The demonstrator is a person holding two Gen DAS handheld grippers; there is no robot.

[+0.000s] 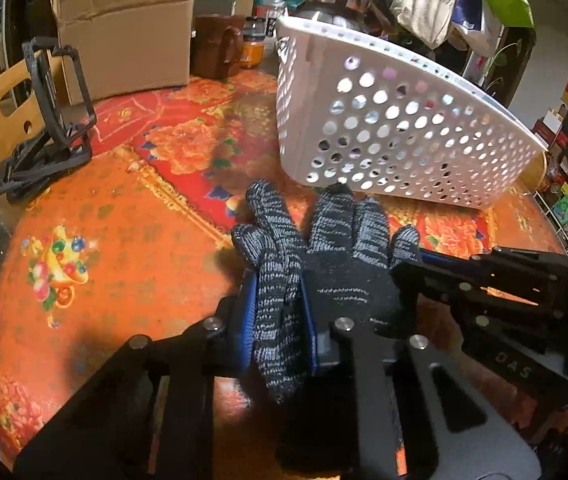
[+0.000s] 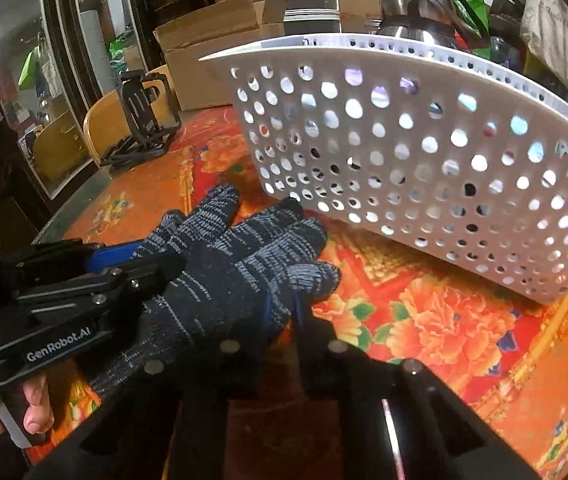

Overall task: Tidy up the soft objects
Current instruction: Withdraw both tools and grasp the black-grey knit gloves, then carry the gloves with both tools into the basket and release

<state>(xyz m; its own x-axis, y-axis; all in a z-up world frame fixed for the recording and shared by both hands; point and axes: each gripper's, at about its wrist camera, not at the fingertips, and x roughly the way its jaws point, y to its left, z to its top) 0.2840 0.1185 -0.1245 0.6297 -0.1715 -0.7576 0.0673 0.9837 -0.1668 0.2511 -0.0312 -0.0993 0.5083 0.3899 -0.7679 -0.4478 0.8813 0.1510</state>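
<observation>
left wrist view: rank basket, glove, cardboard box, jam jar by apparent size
1. basket
2. cardboard box and glove: look alike; the glove is nearest the camera, so no ranking
3. jam jar

Floral table (image 1: 132,264): basket (image 1: 395,128), carton (image 1: 124,40), black stand (image 1: 52,120).

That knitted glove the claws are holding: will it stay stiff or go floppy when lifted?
Probably floppy: the glove is thin knit, its fingers splayed unevenly and its cuff drooping below the left claw. Likely light, and the ribbed yarn should not slip.
</observation>
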